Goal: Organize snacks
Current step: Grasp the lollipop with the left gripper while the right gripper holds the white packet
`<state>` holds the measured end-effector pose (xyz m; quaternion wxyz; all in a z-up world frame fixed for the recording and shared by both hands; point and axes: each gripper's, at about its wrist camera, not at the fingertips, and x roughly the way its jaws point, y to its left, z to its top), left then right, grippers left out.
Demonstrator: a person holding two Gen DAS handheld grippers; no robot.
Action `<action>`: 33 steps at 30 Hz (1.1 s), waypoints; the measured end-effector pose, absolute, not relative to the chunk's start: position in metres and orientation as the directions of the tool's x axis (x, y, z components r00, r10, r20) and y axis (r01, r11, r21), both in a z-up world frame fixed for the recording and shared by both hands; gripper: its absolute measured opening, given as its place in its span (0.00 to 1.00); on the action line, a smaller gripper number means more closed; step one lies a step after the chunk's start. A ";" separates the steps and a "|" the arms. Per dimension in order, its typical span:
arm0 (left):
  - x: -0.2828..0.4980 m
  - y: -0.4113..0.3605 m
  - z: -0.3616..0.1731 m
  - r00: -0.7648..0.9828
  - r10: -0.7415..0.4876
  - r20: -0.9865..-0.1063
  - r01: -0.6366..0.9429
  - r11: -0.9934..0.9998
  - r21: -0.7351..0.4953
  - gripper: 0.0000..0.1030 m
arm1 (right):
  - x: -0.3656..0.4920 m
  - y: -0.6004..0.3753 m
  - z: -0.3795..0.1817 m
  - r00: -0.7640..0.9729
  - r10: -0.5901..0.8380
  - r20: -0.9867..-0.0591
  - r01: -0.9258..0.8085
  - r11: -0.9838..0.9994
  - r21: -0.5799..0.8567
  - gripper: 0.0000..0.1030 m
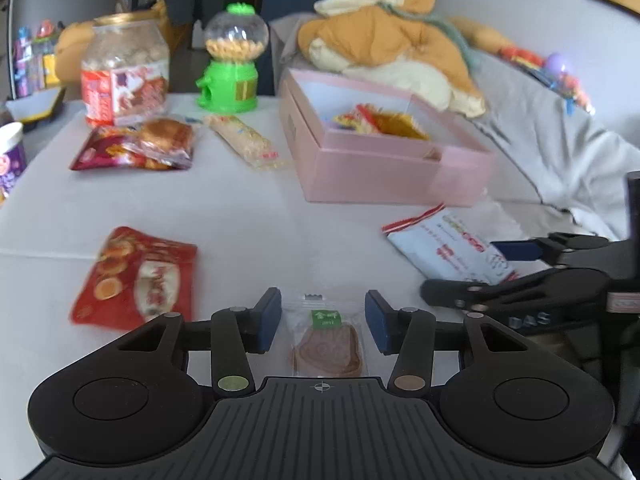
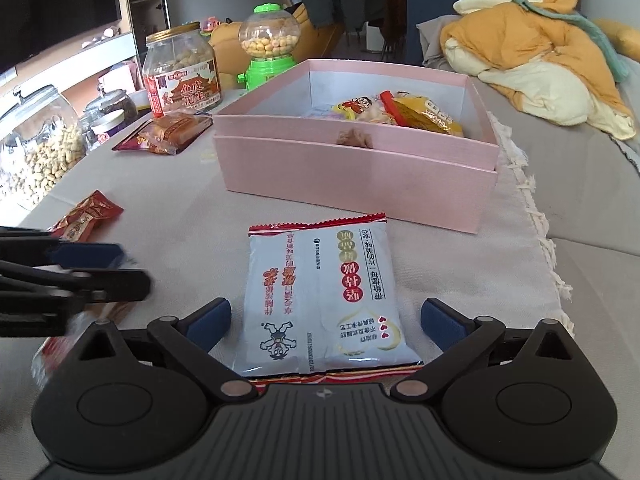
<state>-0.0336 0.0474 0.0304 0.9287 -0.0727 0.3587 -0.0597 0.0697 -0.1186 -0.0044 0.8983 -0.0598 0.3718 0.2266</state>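
Note:
My left gripper (image 1: 322, 320) is open over the table, its blue pads on either side of a small clear packet with a brown biscuit (image 1: 329, 344). My right gripper (image 2: 325, 320) is open, its pads on either side of a pale blue snack bag (image 2: 324, 296) with a red edge; the bag also shows in the left wrist view (image 1: 448, 246). A pink box (image 2: 356, 172) with several snack packets inside stands beyond it, also in the left wrist view (image 1: 384, 168). A red snack bag (image 1: 138, 278) lies left of the left gripper.
A peanut jar (image 1: 124, 76), a green candy dispenser (image 1: 232, 64), a wrapped bun packet (image 1: 140, 146) and a long rice cracker packet (image 1: 244, 140) stand at the far side. Glass jars (image 2: 32, 148) sit left. A stuffed toy (image 1: 384, 44) lies on the grey sofa.

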 end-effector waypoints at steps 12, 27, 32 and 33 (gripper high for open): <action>-0.074 0.026 0.034 0.748 -0.100 -0.656 0.104 0.994 -0.032 0.51 | 0.068 -0.117 -0.006 0.630 0.353 -0.692 -0.449 0.893 0.047 1.00; -0.074 0.015 0.020 0.724 -0.045 -0.688 0.043 0.999 -0.020 0.53 | 0.072 -0.112 -0.003 0.636 0.334 -0.695 -0.443 0.896 0.025 0.88; -0.079 0.019 0.018 0.739 -0.059 -0.671 0.056 0.998 -0.026 0.54 | 0.052 -0.111 0.017 0.614 0.367 -0.699 -0.495 0.869 0.022 0.74; -0.080 0.018 0.017 0.742 -0.058 -0.668 0.059 0.998 -0.021 0.54 | 0.048 -0.113 0.021 0.616 0.376 -0.692 -0.503 0.864 0.023 0.74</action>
